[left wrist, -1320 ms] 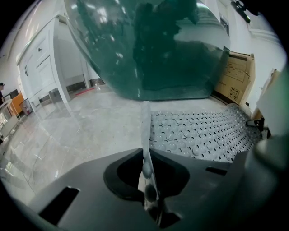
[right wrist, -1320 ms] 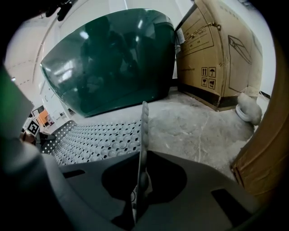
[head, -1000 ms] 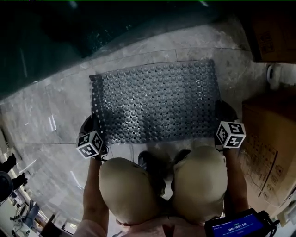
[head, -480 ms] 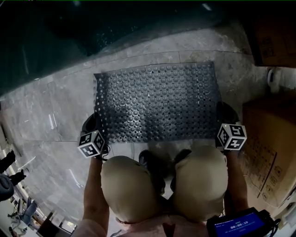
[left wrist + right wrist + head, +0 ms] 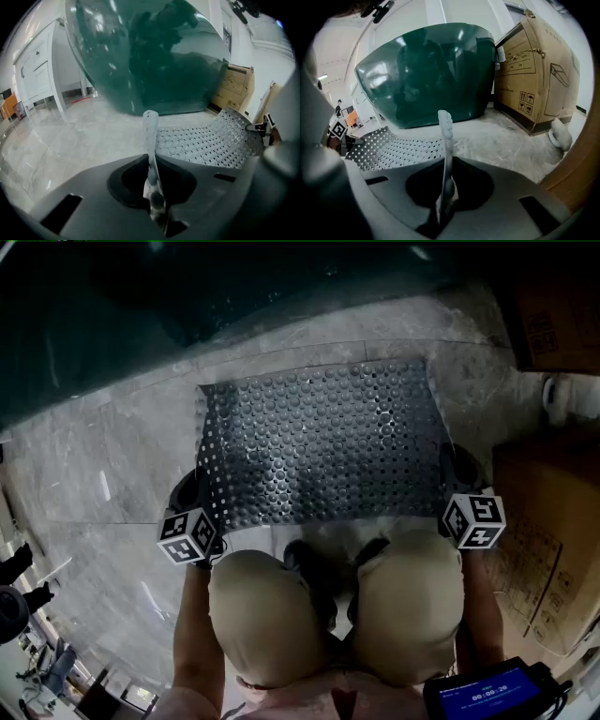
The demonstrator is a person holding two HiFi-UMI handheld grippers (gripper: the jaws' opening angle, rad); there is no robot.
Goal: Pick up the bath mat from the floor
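The bath mat [image 5: 323,442] is a grey rubber sheet full of round holes, spread on the marble floor in front of the person's knees. My left gripper [image 5: 202,507] is shut on its near left corner and my right gripper [image 5: 457,479] on its near right corner. In the left gripper view the pinched mat edge [image 5: 150,140] stands up out of my left gripper [image 5: 153,190], and the sheet sags away to the right. In the right gripper view a thin mat edge [image 5: 446,136] rises from my right gripper [image 5: 446,192], with the sheet spreading left.
A large dark green tub [image 5: 187,296] stands just beyond the mat. Cardboard boxes [image 5: 548,549] line the right side, with a white object [image 5: 567,395] on the floor between them. White cabinet doors [image 5: 37,70] stand far left. The person's knees [image 5: 272,615] are close behind the mat.
Both grippers have risen a little with the mat's near corners. The near edge has lifted off the floor, and the mat's left side has drawn inward in the head view.
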